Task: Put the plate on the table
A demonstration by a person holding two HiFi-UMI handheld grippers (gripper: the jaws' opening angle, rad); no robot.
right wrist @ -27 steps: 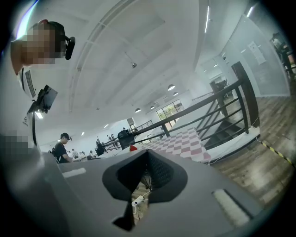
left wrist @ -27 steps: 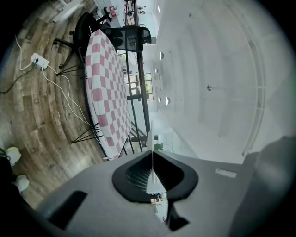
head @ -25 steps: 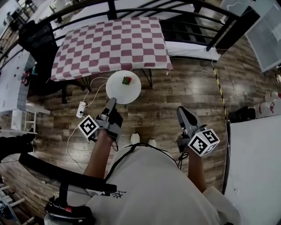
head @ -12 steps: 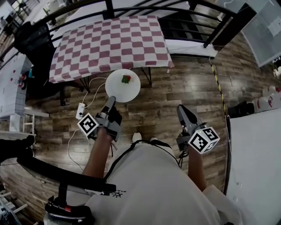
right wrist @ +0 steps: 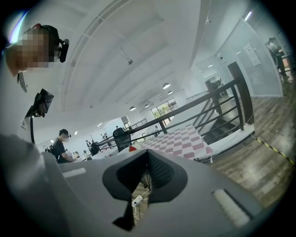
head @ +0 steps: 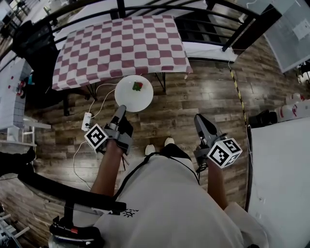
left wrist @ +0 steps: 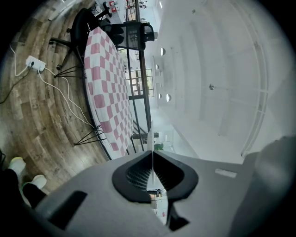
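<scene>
A round white plate (head: 131, 96) hangs level over the wooden floor, just in front of the table with the red-and-white checked cloth (head: 121, 46). A small red and green thing (head: 138, 86) lies on the plate. My left gripper (head: 120, 111) is shut on the plate's near rim. In the left gripper view the plate shows edge-on as a thin white line (left wrist: 151, 139) between the closed jaws of my left gripper (left wrist: 151, 152), with the table (left wrist: 104, 83) ahead. My right gripper (head: 199, 119) is held lower right, shut and empty; its jaws meet in the right gripper view (right wrist: 147, 156).
A power strip (head: 86, 121) with white cables lies on the floor under the table's near edge. A black chair (head: 34, 41) stands left of the table, and a black railing (head: 193, 9) runs behind it. White tables flank both sides (head: 281, 179). People stand far off (right wrist: 59, 146).
The left gripper and plate have moved forward toward the checked table. The person's feet have stepped forward. The right gripper stays about where it was.
</scene>
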